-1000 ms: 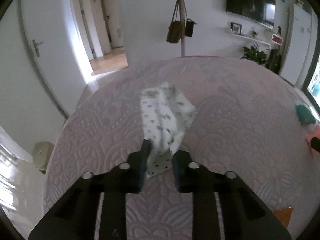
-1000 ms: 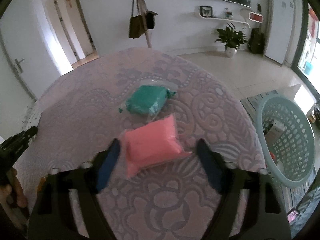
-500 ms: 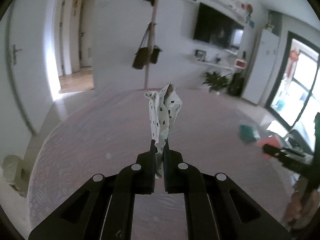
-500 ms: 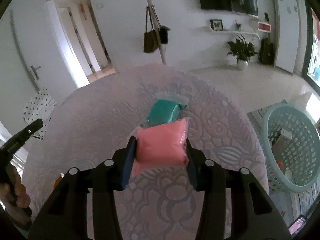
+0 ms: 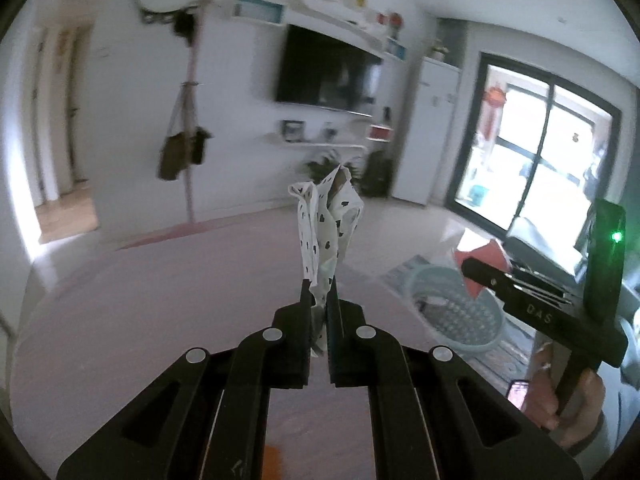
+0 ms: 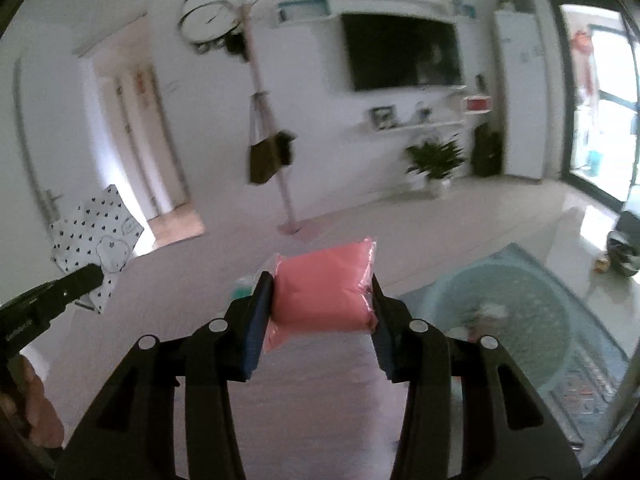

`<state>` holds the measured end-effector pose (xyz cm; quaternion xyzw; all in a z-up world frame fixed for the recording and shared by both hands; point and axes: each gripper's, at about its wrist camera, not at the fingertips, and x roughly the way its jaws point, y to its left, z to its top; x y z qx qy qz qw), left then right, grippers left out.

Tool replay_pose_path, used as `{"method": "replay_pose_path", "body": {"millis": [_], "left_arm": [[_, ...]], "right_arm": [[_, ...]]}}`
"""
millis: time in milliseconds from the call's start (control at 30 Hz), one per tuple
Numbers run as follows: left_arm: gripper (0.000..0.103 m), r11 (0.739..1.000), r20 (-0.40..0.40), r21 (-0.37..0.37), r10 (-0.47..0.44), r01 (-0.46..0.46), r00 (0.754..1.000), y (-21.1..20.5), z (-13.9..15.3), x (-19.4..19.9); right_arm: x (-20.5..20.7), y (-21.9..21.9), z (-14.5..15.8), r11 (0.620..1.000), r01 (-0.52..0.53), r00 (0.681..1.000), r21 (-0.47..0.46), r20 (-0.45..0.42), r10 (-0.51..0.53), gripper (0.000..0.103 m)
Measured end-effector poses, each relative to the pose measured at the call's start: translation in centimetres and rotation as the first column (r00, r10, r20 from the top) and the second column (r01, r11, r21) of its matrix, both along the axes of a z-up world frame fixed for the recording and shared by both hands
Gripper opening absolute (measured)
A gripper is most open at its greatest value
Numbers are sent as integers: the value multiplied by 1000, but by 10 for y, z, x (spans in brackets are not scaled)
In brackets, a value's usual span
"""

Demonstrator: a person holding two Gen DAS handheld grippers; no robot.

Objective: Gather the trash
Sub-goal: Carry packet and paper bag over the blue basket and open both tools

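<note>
My left gripper (image 5: 319,300) is shut on a white wrapper with black hearts (image 5: 326,224), which stands up from the fingertips above the pink table (image 5: 160,300). From the right wrist view the same wrapper (image 6: 96,236) hangs at the far left. My right gripper (image 6: 322,296) is shut on a pink packet (image 6: 326,288), squeezed between both pads and lifted off the table (image 6: 192,280). In the left wrist view the right gripper (image 5: 474,272) holds that pink packet (image 5: 486,256) over a pale green basket (image 5: 460,308). A green packet (image 6: 245,283) peeks out just left of the blue pad.
The pale green mesh basket (image 6: 504,304) sits on a patterned rug on the floor to the right of the table. A coat stand with hanging bags (image 6: 272,152), a potted plant (image 6: 436,160) and a wall television (image 6: 404,50) lie beyond. A person's hand (image 5: 568,392) grips the right tool.
Both grippers closed on their items and lifted them off the table. Both views swung up and to the right, bringing the basket into sight.
</note>
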<state>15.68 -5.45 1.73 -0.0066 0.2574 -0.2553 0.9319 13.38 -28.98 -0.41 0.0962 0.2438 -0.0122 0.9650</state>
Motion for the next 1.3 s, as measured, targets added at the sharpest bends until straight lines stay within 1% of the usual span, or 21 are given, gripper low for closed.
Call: {"method": "replay_pose_path", "body": {"millis": [67,200,300,333,400,500,600,633,733,800,867,933,1033,1067,1100,1133,1167,1200,1233,1300], "left_arm": [[4,999,6,19,-32,31,999,-23,1,0],[4,994,11,47,-100,100,995,-75,5,5],[4,987,-3,53,-150,149,989,-112,4,12],[4,984,-20,49,-173,174,985,-128,0,16],[4,978,-57,42,-200,202,978,-146,-7,24],[4,968,-141,20,-244,250,959,-176,-25,38],[4,958,-215,31,-272,285,938,-206,-47,52],[4,955,-234,42,-275,292,932,-215,-54,54],[5,944,-287,77,-286,320,914,-240,-75,65],[5,936,-316,97,-293,338,902,-253,-88,72],[6,930,-349,90,-306,356,886,-264,-99,79],[7,928,-371,87,-308,363,876,-272,-106,86],[13,924,-385,86,-315,373,868,-278,-116,92],[21,924,-384,88,-313,372,869,-281,-117,91],[26,923,-387,87,-316,376,866,-282,-118,92],[37,919,-394,78,-328,387,858,-281,-120,93],[45,917,-395,71,-336,394,855,-281,-119,91],[49,916,-391,69,-339,394,856,-280,-118,90],[56,920,-380,68,-334,386,862,-276,-117,90],[59,924,-368,60,-332,379,868,-281,-114,86]], "right_arm": [[-8,-20,1,999,40,999,-1,16,-40,42],[-15,-63,1,994,109,994,29,24,-110,42],[-15,-97,-5,983,176,984,45,6,-177,42],[-13,-104,-9,980,190,982,52,-2,-190,42],[-10,-122,-22,974,216,976,70,-33,-214,42],[-10,-144,-47,962,258,964,86,-91,-250,42],[-11,-166,-68,946,304,946,110,-155,-286,42],[-8,-175,-79,938,327,934,112,-189,-303,42],[-4,-192,-98,926,365,912,101,-241,-333,42],[-1,-199,-112,922,381,897,68,-271,-350,42],[1,-205,-124,921,386,886,48,-300,-355,42],[4,-210,-135,920,388,879,52,-322,-353,43],[7,-216,-142,917,396,871,48,-337,-359,44],[9,-217,-144,917,396,869,48,-341,-358,44],[11,-218,-146,919,390,870,56,-348,-348,47],[12,-219,-147,922,382,873,64,-353,-337,51],[14,-219,-146,923,378,874,64,-354,-334,52],[14,-218,-147,925,376,874,52,-351,-336,57],[14,-217,-148,925,378,874,42,-347,-341,59],[14,-214,-149,927,373,877,47,-346,-335,59]]}}
